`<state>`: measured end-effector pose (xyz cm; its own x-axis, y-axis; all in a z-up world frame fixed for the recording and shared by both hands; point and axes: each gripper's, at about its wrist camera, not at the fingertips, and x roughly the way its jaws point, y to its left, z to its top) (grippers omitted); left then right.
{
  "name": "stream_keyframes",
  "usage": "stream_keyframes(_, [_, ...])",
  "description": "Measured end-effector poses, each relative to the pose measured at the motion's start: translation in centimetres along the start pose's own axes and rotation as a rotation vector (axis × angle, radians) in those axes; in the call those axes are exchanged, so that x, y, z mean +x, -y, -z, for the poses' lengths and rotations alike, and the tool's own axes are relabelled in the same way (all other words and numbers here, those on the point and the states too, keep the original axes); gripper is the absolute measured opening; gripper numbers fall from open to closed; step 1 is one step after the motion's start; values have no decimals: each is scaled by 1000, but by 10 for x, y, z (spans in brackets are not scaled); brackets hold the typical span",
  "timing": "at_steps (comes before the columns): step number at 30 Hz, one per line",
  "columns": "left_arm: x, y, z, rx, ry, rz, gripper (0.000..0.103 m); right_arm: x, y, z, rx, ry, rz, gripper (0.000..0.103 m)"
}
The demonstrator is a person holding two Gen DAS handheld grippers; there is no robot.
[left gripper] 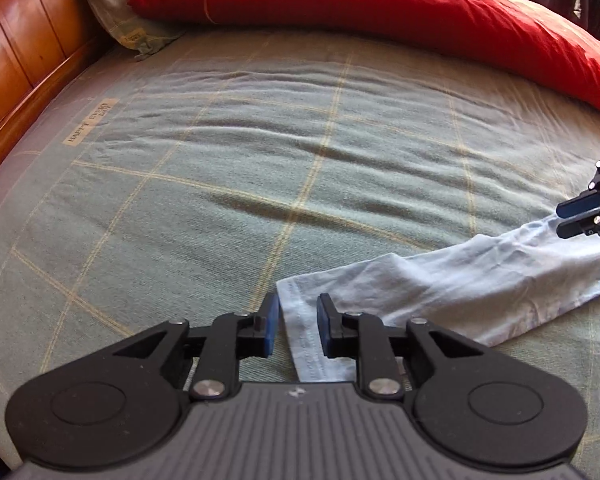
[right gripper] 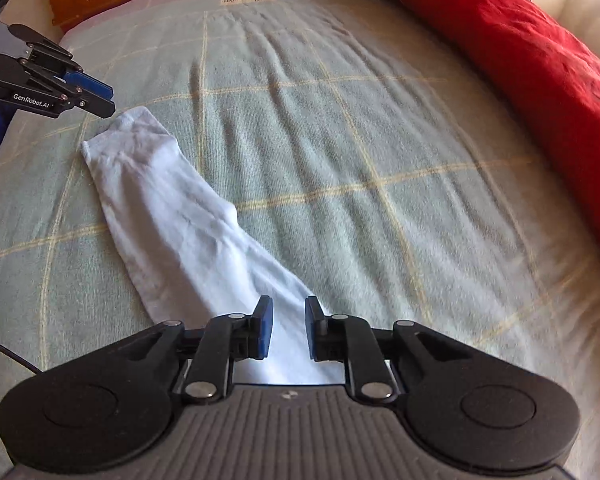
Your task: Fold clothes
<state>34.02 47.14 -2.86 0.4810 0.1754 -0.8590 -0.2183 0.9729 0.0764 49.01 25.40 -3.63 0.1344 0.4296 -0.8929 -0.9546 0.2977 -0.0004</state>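
Green checked bedspread (left gripper: 260, 168), red duvet (left gripper: 380, 4) far, wooden headboard (left gripper: 16, 52) left. Pale sock-like garment (right gripper: 172, 216) spanning both: left gripper (left gripper: 298, 330) and right gripper (right gripper: 288, 328) parted, seemingly above its ends.

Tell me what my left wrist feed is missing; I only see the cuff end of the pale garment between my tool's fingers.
Observer: The right wrist view shows the whole pale blue garment lying in one long strip across the green checked bedspread.
Operator: Report where the right tool stands.
Observer: The right tool is open, straddling the garment's opposite end; your view shows only its fingertips at the edge.
Operator: Check my own tool from outside.
Observer: The left tool sits just beyond the cuff end, its blue pads close together from that angle.
Operator: Scan past the red quilt.
Observer: A pale wall shows beyond the red quilt at the bed's far side.
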Motion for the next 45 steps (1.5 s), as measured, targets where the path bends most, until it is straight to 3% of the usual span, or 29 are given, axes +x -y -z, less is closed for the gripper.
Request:
stream_keyframes(2, [8, 5, 2, -24, -10, -17, 24, -3, -3, 11, 28, -18, -8, 20])
stream_keyframes(4, [10, -1, 6, -118, -13, -42, 24, -12, -5, 18, 36, -14, -6, 21])
stream_keyframes(6, [8, -9, 15, -224, -27, -68, 34, -20, -5, 24, 49, -5, 4, 24])
stream_keyframes(8, [8, -15, 27, -304, -48, -73, 39, -27, -4, 29, 83, 3, 9, 25])
stream_keyframes(12, [16, -15, 43, -414, -100, -50, 34, -40, -1, 41, 170, 7, 12, 27])
stream_keyframes(13, [16, -13, 44, -413, -97, -46, 32, -41, -2, 45, 191, 4, 7, 28])
stream_keyframes(15, [13, -7, 41, -386, -97, -50, 7, -44, -4, 53, 221, -9, -1, 28])
stream_keyframes(18, [3, -4, 40, -342, -98, -80, 7, -47, -6, 64, 236, -31, 0, 29])
stream_keyframes(21, [-7, -15, 45, -386, -138, -71, 7, -54, -5, 73, 249, -35, 15, 30])
stream_keyframes(22, [-9, -16, 46, -384, -156, -56, 8, -57, -3, 74, 255, -33, 18, 35])
stream_keyframes(23, [-10, -17, 46, -378, -174, -40, 15, -59, 0, 76, 264, -30, 26, 38])
stream_keyframes(26, [-18, -17, 41, -355, -180, -146, 18, -56, 12, 84, 312, -35, 57, 42])
stream_keyframes(28, [-26, -13, 31, -328, -145, -175, 21, -52, 22, 91, 350, -43, 79, 46])
stream_keyframes(31, [-28, 6, 15, -282, -95, -81, 39, -45, 36, 101, 409, -55, 113, 49])
stream_keyframes(37, [13, 78, -4, -111, -96, 98, 43, -17, 62, 105, 495, -6, 158, 53])
stream_keyframes(41, [34, 96, -2, -72, -115, 89, 44, 0, 79, 92, 526, 42, 178, 60])
stream_keyframes(45, [40, 100, -5, -55, -120, 65, 49, 13, 88, 78, 513, 73, 175, 78])
